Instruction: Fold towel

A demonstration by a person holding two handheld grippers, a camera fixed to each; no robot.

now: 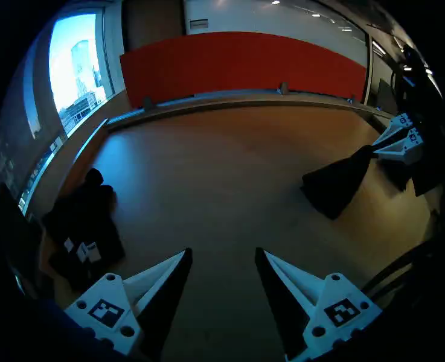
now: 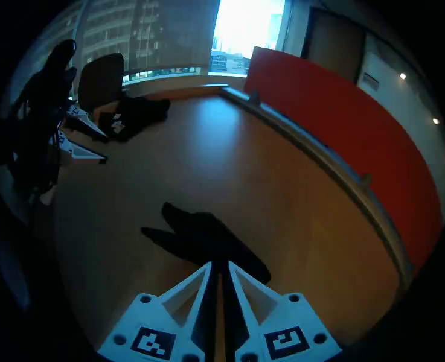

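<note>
Right gripper (image 2: 221, 264) has its jaws pinched tight on the dark towel (image 2: 204, 238) over the wooden bench (image 2: 270, 181). Left gripper (image 1: 222, 250) jaws are wide open, holding nothing.

Open tabletop (image 1: 222, 175) between dark heap (image 1: 80, 226) and raised towel (image 1: 337, 184).

No legible text, brand, number anywhere; wall plate (image 1: 199, 24) too small to read.
</note>
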